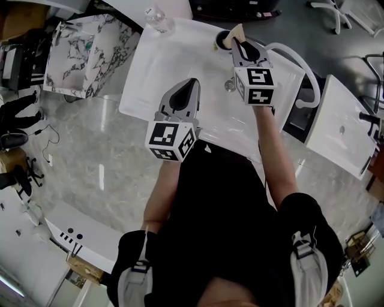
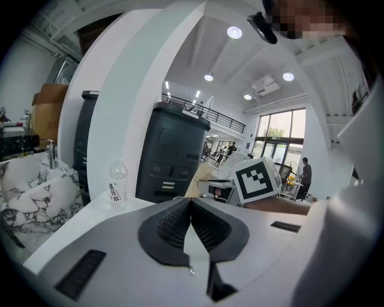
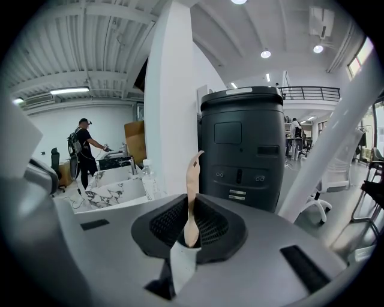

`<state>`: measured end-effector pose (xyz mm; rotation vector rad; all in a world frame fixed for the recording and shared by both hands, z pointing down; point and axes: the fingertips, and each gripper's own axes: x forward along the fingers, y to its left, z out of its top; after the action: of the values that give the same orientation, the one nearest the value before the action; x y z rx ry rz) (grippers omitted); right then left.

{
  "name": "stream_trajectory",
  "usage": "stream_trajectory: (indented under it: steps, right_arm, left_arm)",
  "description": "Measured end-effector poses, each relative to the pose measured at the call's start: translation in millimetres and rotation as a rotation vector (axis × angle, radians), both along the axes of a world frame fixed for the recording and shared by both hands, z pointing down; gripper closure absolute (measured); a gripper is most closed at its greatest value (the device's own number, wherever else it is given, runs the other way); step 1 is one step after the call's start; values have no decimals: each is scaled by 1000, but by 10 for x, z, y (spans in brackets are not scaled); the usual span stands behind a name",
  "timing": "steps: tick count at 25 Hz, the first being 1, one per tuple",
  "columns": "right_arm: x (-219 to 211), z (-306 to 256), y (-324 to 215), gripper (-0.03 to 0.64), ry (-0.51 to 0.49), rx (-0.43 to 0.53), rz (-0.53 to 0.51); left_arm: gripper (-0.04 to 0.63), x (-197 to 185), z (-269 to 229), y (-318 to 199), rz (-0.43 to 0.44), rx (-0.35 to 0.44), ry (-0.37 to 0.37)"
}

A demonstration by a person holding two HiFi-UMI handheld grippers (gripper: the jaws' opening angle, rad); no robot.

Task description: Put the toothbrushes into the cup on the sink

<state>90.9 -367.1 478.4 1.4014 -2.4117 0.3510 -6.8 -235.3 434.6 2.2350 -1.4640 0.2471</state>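
My right gripper [image 1: 243,47] is shut on a beige toothbrush [image 1: 239,31], which stands upright between the pads [image 3: 192,174]. It hovers over the far side of the white sink [image 1: 180,54], just right of a dark round cup [image 1: 222,41] that the gripper partly hides. My left gripper [image 1: 189,84] is shut with nothing between its pads [image 2: 171,225] and hangs over the near left part of the basin. In the left gripper view, the right gripper's marker cube [image 2: 258,180] shows ahead to the right.
A clear water bottle [image 1: 159,18] stands at the sink's far left corner [image 2: 118,183]. A curved white faucet [image 1: 297,66] rises at the right, and the drain [image 1: 230,86] lies below the right gripper. A marbled counter [image 1: 84,54] sits left, another white basin [image 1: 342,126] right.
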Motion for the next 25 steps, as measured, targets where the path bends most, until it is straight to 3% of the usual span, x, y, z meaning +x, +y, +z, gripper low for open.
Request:
stream_trajectory:
  steps: [12, 25]
  right_arm:
    - [0, 205, 26, 566, 17, -68, -10]
    - [-10, 223, 56, 563, 14, -70, -26]
  left_arm:
    - [580, -13, 8, 1, -7, -4, -3]
    - [580, 7, -15, 25, -12, 1, -6]
